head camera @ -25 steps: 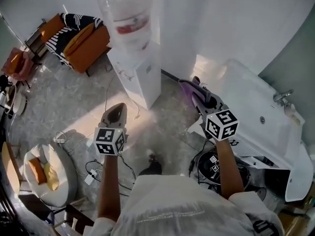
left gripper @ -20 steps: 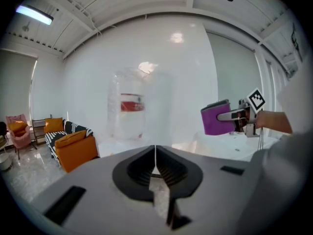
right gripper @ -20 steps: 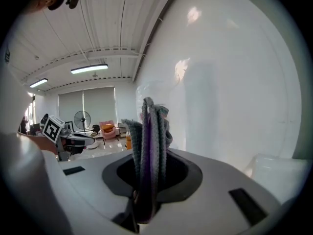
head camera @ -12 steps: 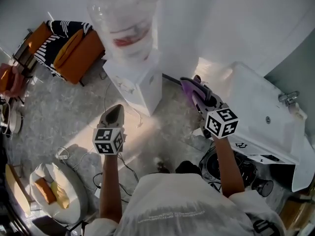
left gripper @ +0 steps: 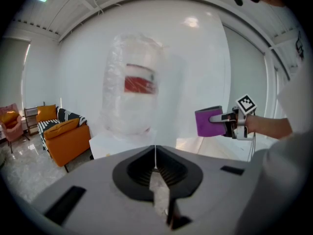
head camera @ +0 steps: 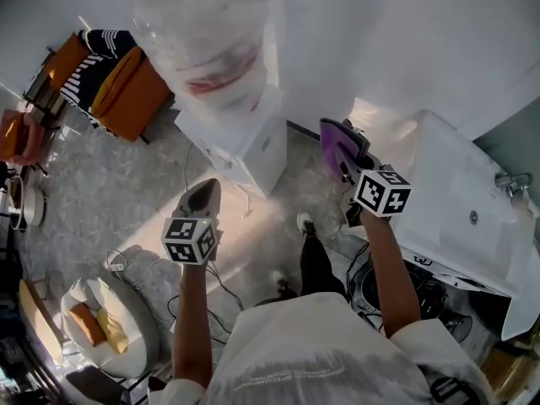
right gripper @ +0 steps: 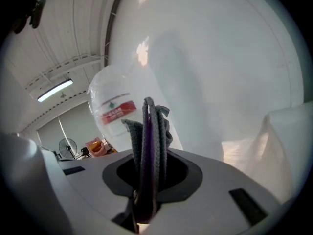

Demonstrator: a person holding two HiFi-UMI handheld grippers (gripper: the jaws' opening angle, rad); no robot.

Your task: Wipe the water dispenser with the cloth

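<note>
The right gripper (head camera: 349,165) clamps the cloth (head camera: 339,140), the left gripper (head camera: 201,194) closed, empty — best press it flat on the water dispenser (head camera: 246,140).

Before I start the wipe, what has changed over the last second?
The person has stepped closer to the water dispenser, which now fills more of the head view, with one foot forward. The right tool has carried the purple cloth up toward it, but the two are not yet touching. Unchanged: the right tool is shut on the cloth, and the left tool is shut and empty.
</note>
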